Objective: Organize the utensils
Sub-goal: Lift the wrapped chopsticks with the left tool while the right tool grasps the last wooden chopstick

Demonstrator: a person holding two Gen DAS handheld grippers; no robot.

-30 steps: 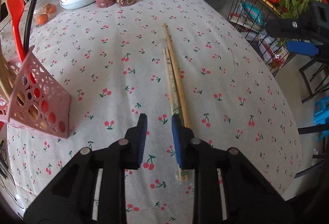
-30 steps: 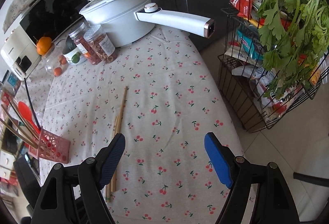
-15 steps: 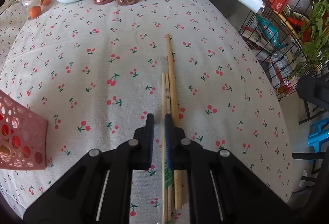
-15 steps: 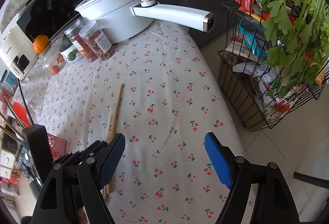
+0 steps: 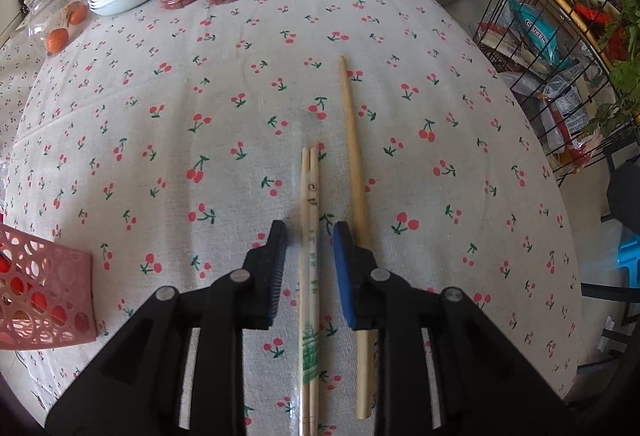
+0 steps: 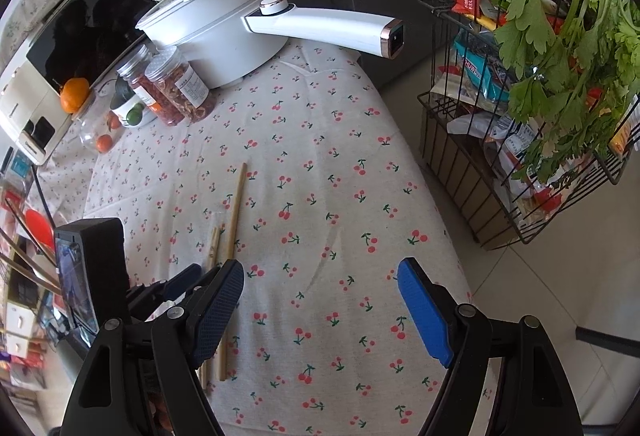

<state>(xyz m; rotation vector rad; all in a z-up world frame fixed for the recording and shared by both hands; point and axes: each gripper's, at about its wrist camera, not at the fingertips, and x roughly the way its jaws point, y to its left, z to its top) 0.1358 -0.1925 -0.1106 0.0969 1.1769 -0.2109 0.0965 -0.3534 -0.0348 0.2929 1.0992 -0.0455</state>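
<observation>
Left wrist view: left gripper (image 5: 308,252) hanging steeply over the cherry-print tablecloth (image 5: 200,107), jaws having just been opening, now standing narrowly apart and straddling the wrapped chopstick pair (image 5: 310,236) without pressing on it. Pair lying flat on the cloth, long axis running straight ahead along the line of the fingers, so passing lengthwise through the gap rather than across it. Single long chopstick (image 5: 352,139) lying just beside the pair on the right, nearly parallel, its near part passing under the right-hand pad (image 5: 344,276); touching there or not, impossible to tell. Pink perforated utensil basket (image 5: 40,300) sitting at the left edge, well apart from both sticks and seemingly the destination. Right wrist view: right gripper (image 6: 320,308) hovering over bare cloth, jaws wide and holding nothing, the sticks (image 6: 224,244) lying off to its left beneath the other tool. Left hand judged the nearer, already centred over the pair. Coming move judged as depending on closing across the short axis of the pair while keeping the neighbouring long stick outside the pads.
</observation>
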